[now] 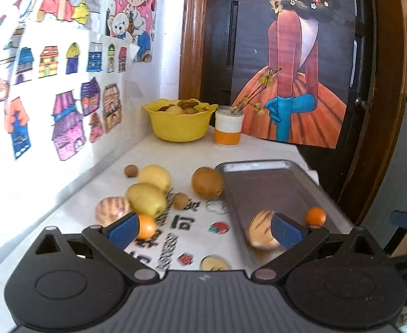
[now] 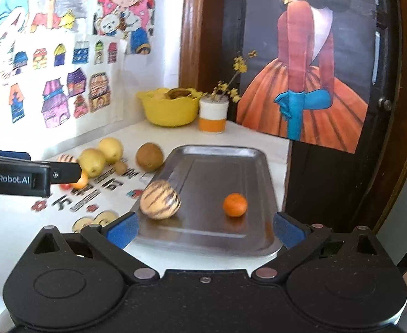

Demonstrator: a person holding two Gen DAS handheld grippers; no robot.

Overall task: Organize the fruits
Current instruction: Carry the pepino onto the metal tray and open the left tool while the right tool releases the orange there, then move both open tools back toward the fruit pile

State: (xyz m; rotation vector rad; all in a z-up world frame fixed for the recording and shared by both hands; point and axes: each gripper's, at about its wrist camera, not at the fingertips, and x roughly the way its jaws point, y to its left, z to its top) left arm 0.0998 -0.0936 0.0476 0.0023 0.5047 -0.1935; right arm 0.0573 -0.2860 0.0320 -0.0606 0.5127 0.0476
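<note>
Hovering over the near end of the table, both claws stand spread wide with nothing between their blue pads: the left gripper [image 1: 203, 231] and the right gripper [image 2: 205, 229] hold no fruit. Two fruits already lie on the metal tray [image 2: 231, 152]: a striped melon [image 2: 160, 199] at lower centre of the right wrist view and a small tangerine [image 2: 234, 204] to its right, apart from each other and from the tray's rim.

Loose fruit waits on the white cloth at the left of the left wrist view: two yellow pears [image 1: 146, 199], one behind the other, a second striped melon [image 1: 112, 209] touching the nearer pear, another tangerine [image 1: 146, 226] just beside the left pad, a brown pear [image 1: 206, 182] right against the tray's far left corner, and two small brown fruits [image 1: 180, 200].

The step in hand looks like picking the next fruit. The tangerine by the left pad seems the easiest, being nearest and standing free on its near side. Round fruit rolls, so centring the pads on its widest part before closing should serve best. The melon and pear touch, and taking one may nudge the other.

Open room lies along the printed cloth [image 1: 175, 238] in the middle of the frame and in the tray's upper half. The wall with drawings hems the left side, the table's edge runs just beyond the tray at right, and a yellow bowl [image 1: 180, 127] and a jar [image 1: 228, 127] close the far corner.
</note>
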